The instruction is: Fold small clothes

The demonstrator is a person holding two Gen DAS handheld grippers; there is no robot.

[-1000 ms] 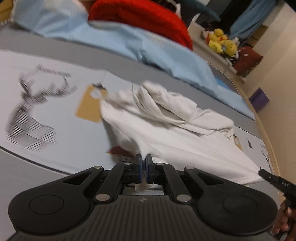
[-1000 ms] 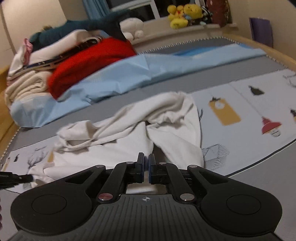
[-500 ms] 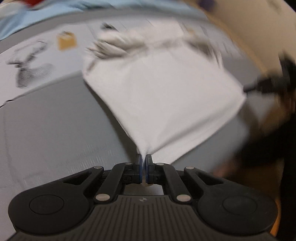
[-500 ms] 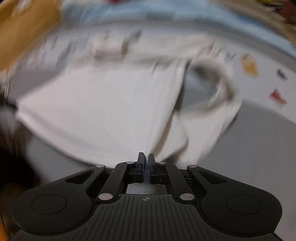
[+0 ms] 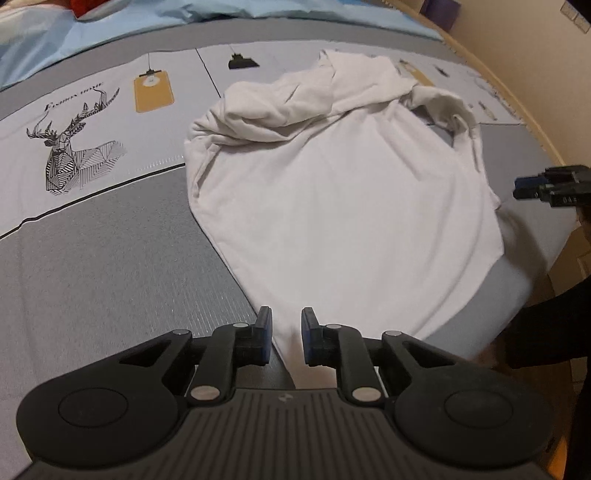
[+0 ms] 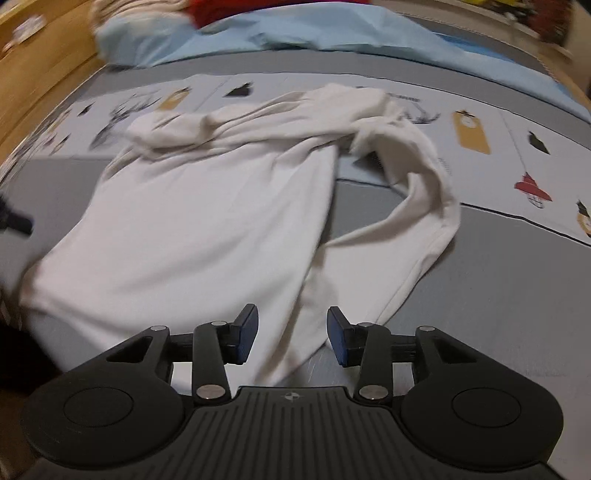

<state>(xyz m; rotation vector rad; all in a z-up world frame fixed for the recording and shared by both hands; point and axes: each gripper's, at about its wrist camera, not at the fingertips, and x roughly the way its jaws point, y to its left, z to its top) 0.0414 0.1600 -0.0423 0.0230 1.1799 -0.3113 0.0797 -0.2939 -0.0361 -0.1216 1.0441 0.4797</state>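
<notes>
White shirt (image 5: pixel 343 206) lies spread on the bed (image 5: pixel 103 266), hem toward both grippers, collar end away. Left gripper (image 5: pixel 286 338) and right gripper (image 6: pixel 291 338) straddle hem corners, jaws spread, pinching nothing.

This is a bedroom in a home. The work surface is a bed (image 5: pixel 110 266) covered with a grey sheet printed with a deer (image 5: pixel 70 147) and hanging lamps. A light blue blanket (image 6: pixel 332 33) lies along its far edge, beside a wooden bed frame (image 6: pixel 37 74).
</notes>
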